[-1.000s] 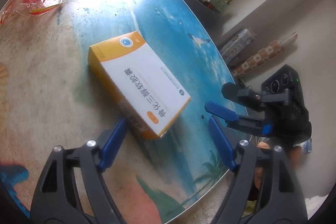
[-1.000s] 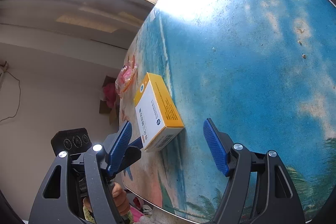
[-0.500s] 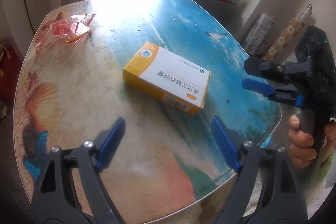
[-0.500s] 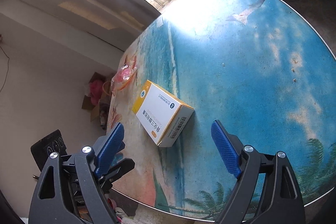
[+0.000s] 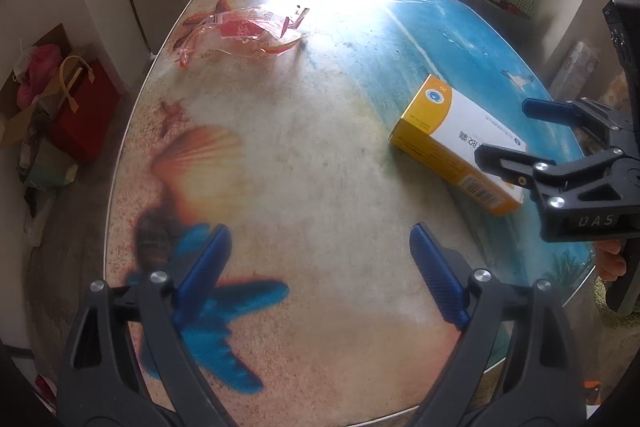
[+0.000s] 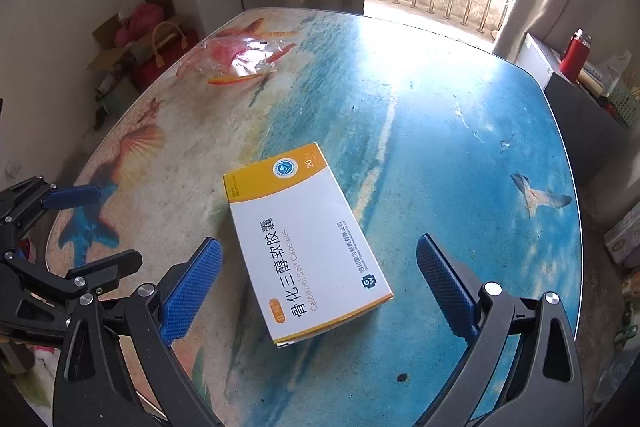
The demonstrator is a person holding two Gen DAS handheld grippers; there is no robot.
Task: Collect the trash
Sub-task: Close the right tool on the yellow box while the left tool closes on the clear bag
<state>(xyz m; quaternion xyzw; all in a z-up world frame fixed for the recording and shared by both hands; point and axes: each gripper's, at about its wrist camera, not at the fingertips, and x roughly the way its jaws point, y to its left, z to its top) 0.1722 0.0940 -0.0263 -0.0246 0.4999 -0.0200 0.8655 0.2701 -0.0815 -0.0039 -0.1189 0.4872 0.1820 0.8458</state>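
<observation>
Currently both jaws just opened wide, right hand-held gripper (image 6: 318, 281) empty over medicine box (image 6: 306, 247), left hand-held gripper (image 5: 320, 267) empty, crumpled wrapper (image 5: 244, 35) at 11 o'clock on desk (image 5: 320, 155), box corner hidden.

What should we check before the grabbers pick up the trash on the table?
1. Right gripper open: ok, jaws have just been opening, nothing pinched.
2. Left gripper open: ok, jaws have just been opening, nothing between them.
3. Medicine box lies flat on the table, free of both grippers: ok.
4. Plastic wrapper within sight at the far edge: ok.
5. Box empty, so really trash: cannot tell.
6. Somewhere to drop the trash: cannot tell, no bin in view.
</observation>
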